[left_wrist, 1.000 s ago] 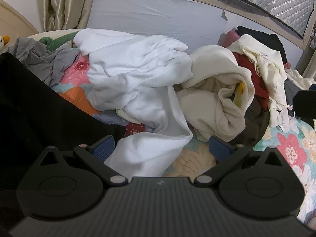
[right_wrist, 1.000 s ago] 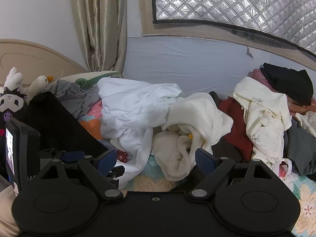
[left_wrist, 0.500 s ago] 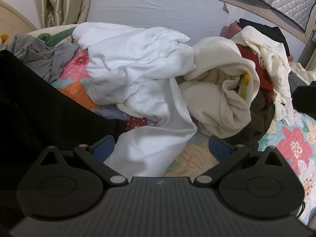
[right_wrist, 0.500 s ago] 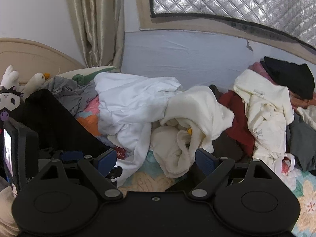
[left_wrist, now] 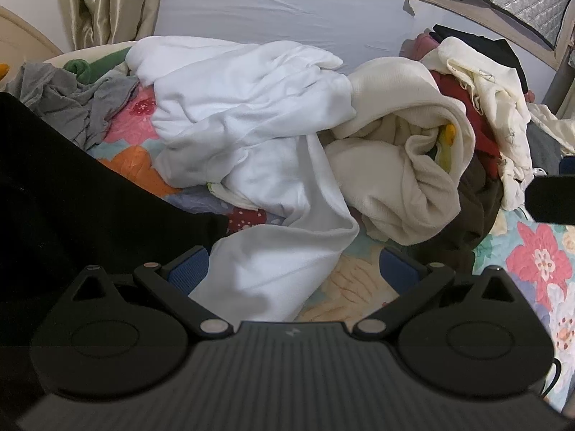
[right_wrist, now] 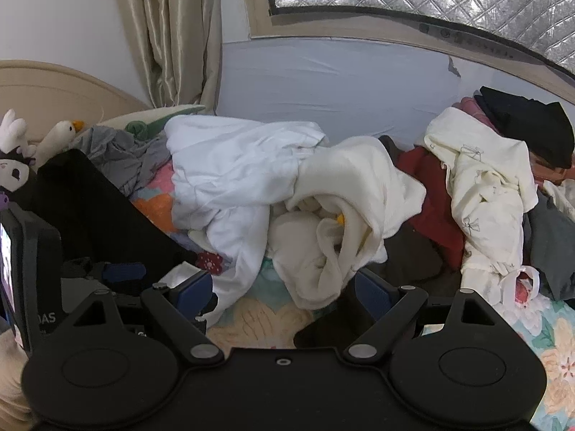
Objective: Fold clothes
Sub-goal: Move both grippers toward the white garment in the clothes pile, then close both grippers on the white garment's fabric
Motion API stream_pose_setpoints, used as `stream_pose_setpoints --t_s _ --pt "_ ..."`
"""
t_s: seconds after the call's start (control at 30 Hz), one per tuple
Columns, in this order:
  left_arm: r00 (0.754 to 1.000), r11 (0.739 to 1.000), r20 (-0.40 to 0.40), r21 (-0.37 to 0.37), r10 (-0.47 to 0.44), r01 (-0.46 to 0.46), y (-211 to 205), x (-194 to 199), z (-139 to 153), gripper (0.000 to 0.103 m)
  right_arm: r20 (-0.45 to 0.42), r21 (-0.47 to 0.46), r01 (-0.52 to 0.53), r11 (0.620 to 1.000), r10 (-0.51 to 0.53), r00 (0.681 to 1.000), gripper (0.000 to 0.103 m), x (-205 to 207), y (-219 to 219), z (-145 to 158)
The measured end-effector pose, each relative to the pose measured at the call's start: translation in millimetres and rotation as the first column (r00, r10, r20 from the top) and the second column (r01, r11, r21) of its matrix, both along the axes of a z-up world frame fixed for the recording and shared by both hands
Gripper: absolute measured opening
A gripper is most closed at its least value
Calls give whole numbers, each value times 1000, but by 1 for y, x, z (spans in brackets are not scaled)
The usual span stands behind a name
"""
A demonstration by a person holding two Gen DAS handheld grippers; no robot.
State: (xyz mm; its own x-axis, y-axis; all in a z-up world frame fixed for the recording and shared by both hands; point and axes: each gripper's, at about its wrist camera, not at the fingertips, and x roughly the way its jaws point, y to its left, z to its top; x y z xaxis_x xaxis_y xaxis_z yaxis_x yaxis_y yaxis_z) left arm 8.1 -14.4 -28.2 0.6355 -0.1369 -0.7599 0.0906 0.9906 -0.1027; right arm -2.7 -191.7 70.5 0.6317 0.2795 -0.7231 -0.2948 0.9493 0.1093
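Left tool is spread wide over the white garment's trailing end on the bed; right tool is wide too, empty. Cream fleece overlaps it, so pulling could drag both.

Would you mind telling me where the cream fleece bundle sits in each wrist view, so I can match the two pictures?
Left wrist view: the cream fleece lies right of centre, against the white garment.
Right wrist view: the cream fleece sits in the centre, directly above the gap between the open jaws.
Shared landmark: the yellow patch tucked inside the fleece's folds.
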Motion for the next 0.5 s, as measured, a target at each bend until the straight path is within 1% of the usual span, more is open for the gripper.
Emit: stream_pose_setpoints --t_s 0.1,0.27,0.4,0.47,0.5 --pt "1000 1000 -5 3 -9 9 -2 0 -1 103 -8 -4 1 1000 -1 1000 90 2 0 -2" --pt "1000 1000 -1 18 1 -1 -3 1 -3 103 -27 -15 -1 1000 1 1000 90 0 -4 -7" --pt "1000 1000 -5 20 9 -9 -3 2 -6 103 -66 -6 18 1000 -18 998 90 1 -6 -15" --pt "1000 999 9 36 28 -29 -3 2 -6 103 -74 2 7 1000 -7 997 90 2 -3 -16" --pt "998 997 29 44 57 -58 -1 2 -5 103 -74 2 -2 1000 2 997 90 3 0 -17"
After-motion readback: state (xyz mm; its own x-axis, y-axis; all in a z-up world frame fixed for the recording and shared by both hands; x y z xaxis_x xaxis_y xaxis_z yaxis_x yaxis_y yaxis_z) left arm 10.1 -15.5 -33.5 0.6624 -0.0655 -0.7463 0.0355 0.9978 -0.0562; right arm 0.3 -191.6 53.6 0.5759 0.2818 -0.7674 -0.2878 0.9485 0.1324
